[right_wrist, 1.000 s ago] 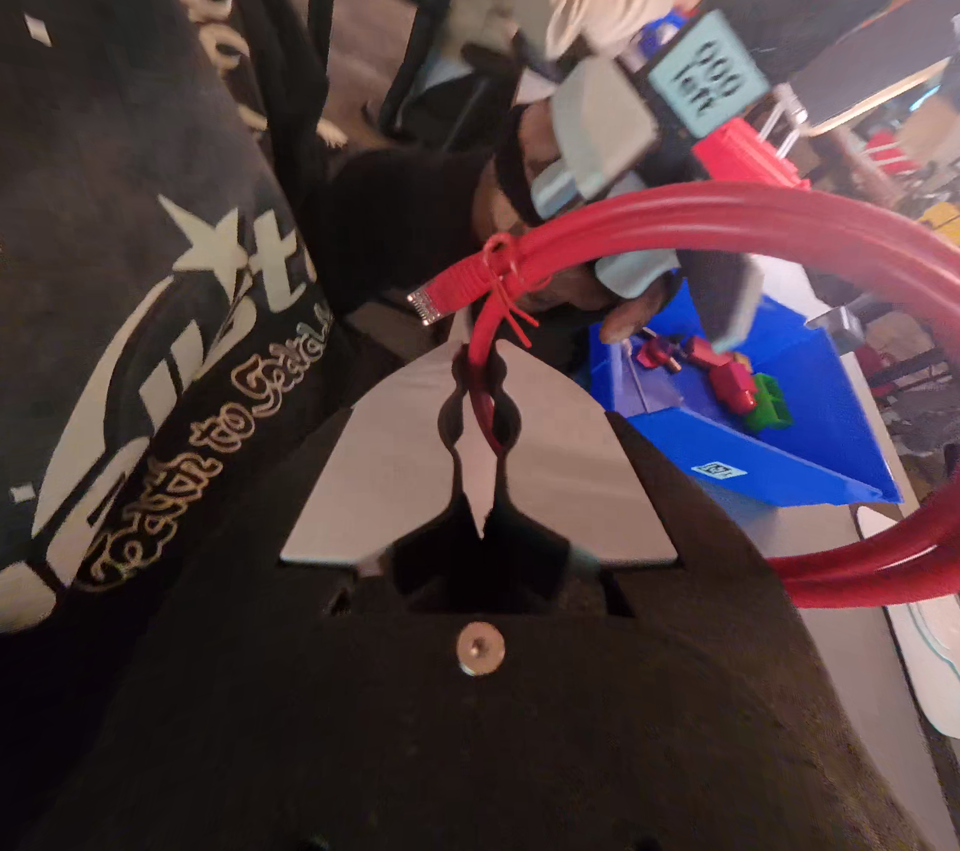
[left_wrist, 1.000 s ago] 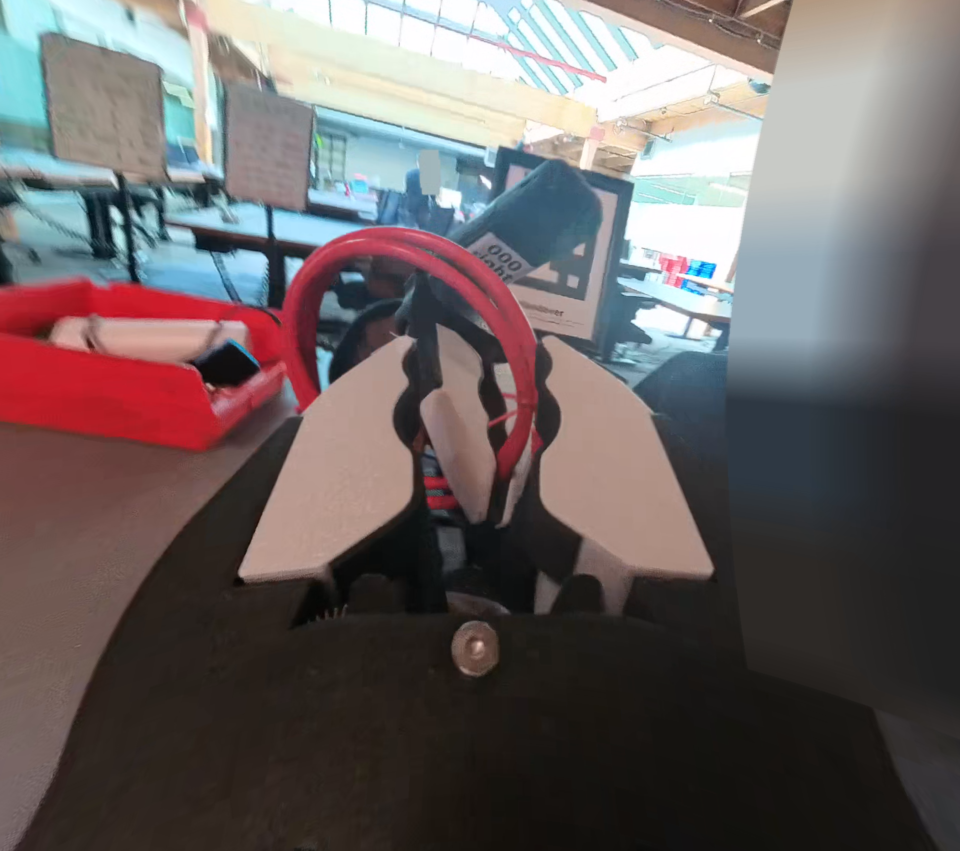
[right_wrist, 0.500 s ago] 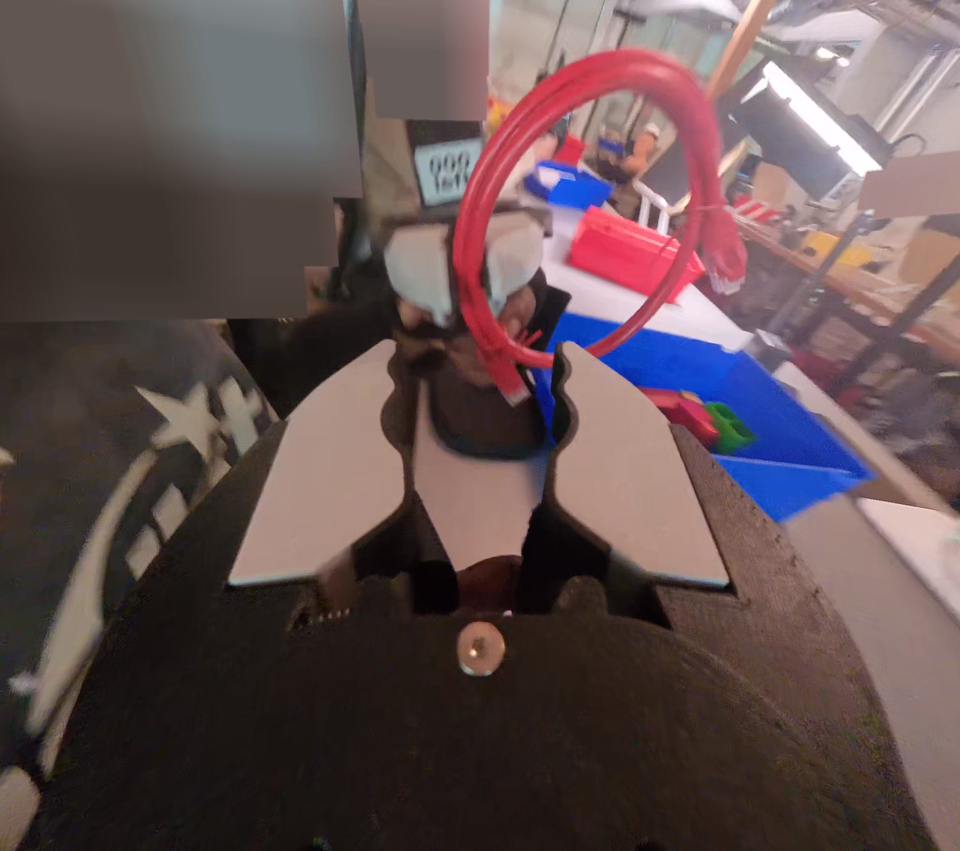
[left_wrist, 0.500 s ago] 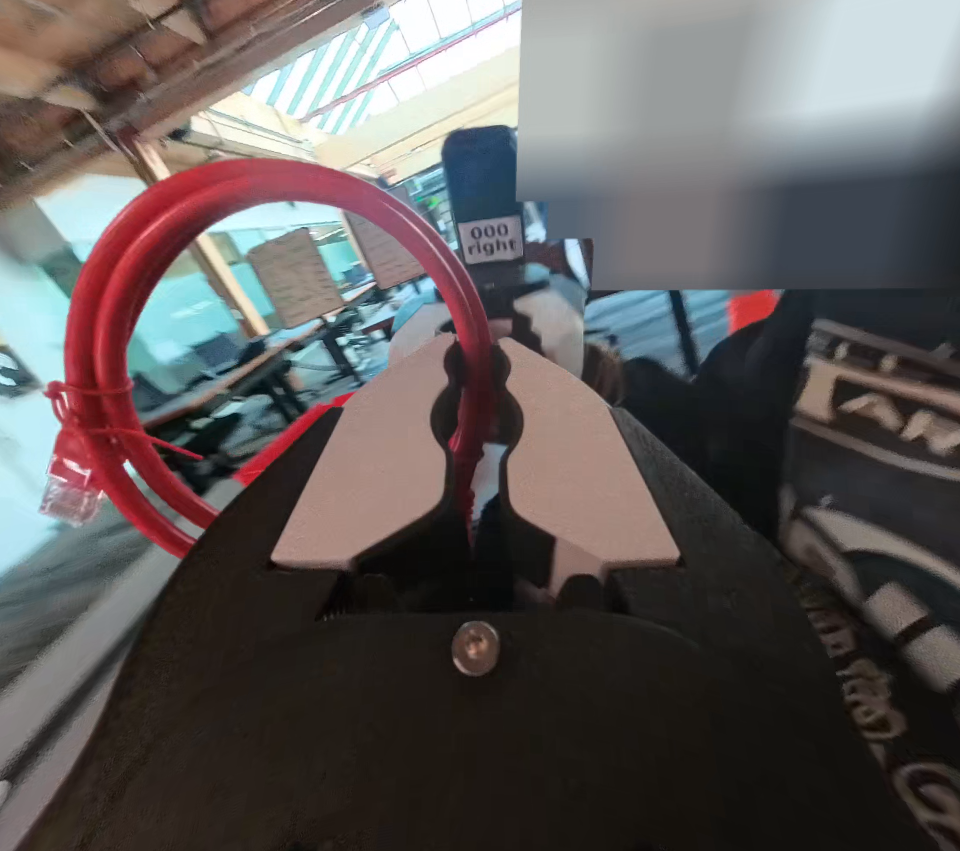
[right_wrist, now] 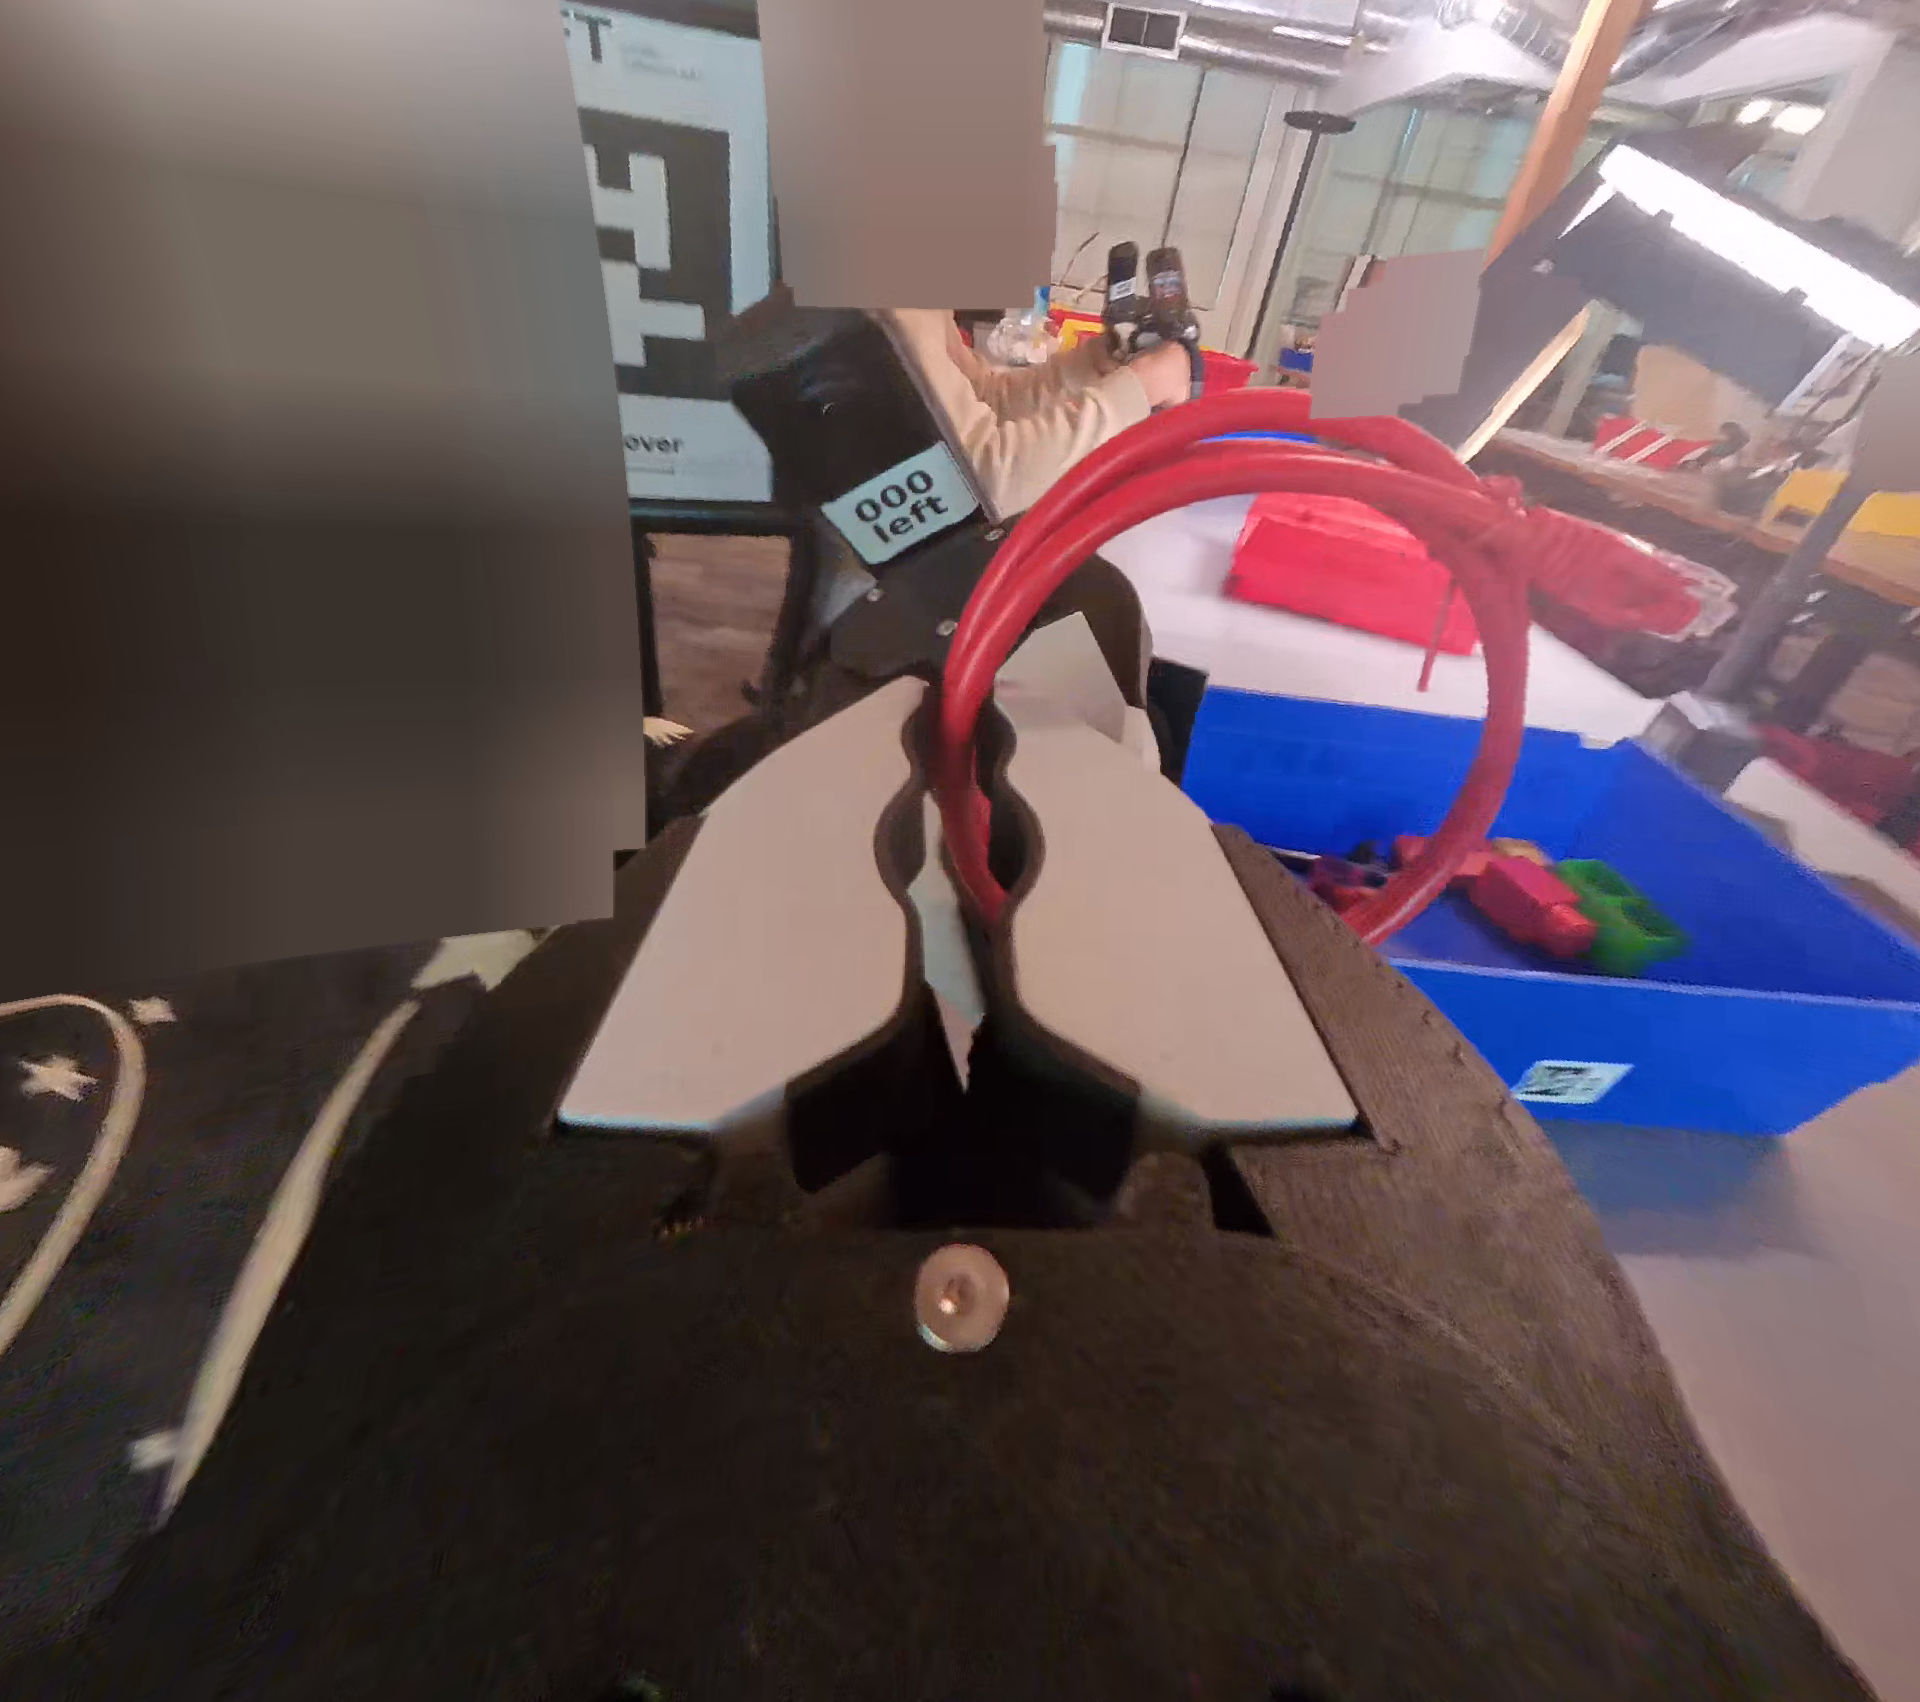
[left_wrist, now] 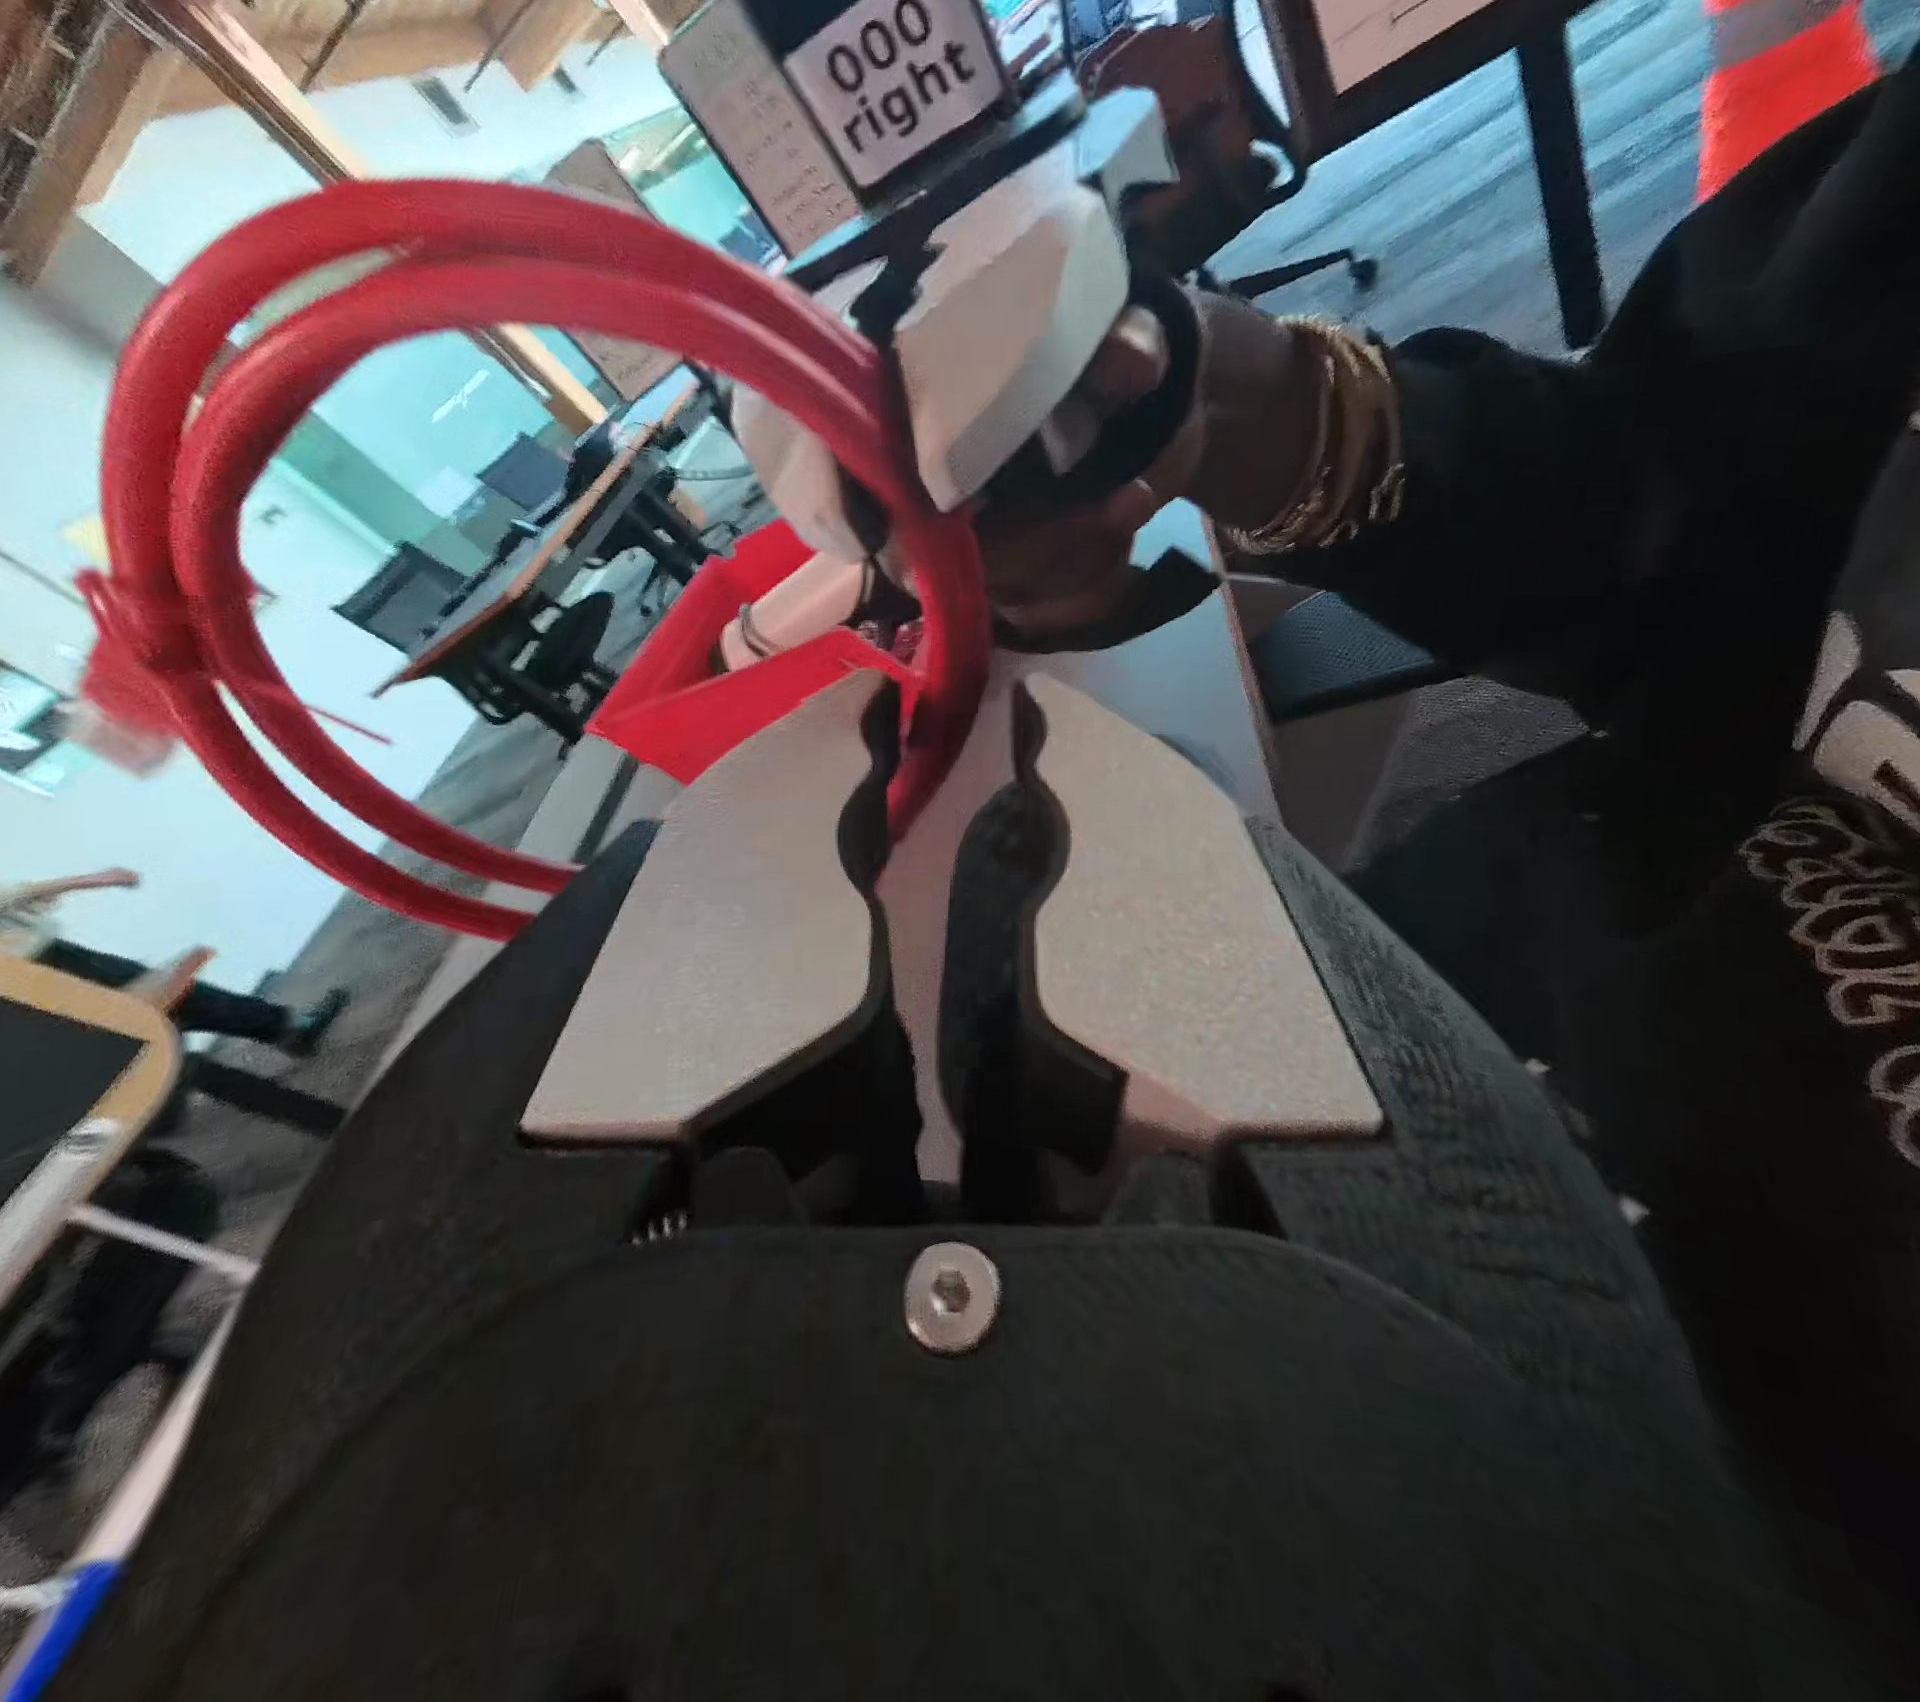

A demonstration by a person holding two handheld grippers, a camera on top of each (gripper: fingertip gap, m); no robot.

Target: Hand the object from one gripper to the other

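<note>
- Up in the air between the two grippers: thin red cable wound into a tied loop point(right_wrist: 1496, 717), with a blue plastic bin point(right_wrist: 1714, 1060) on the tabletop behind it.
- Pinched tight on the near strands of that loop: right tongs point(right_wrist: 961, 717).
- Apart, with a strand just sitting loose in the gap: left tongs point(left_wrist: 951, 707).
- Handover basically done, by the look of it.
- Only thing left: backing the left tongs clear without snagging the loop.

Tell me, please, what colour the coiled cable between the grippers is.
Red, the coiled cable all over; it shows best in the right wrist view.
</note>
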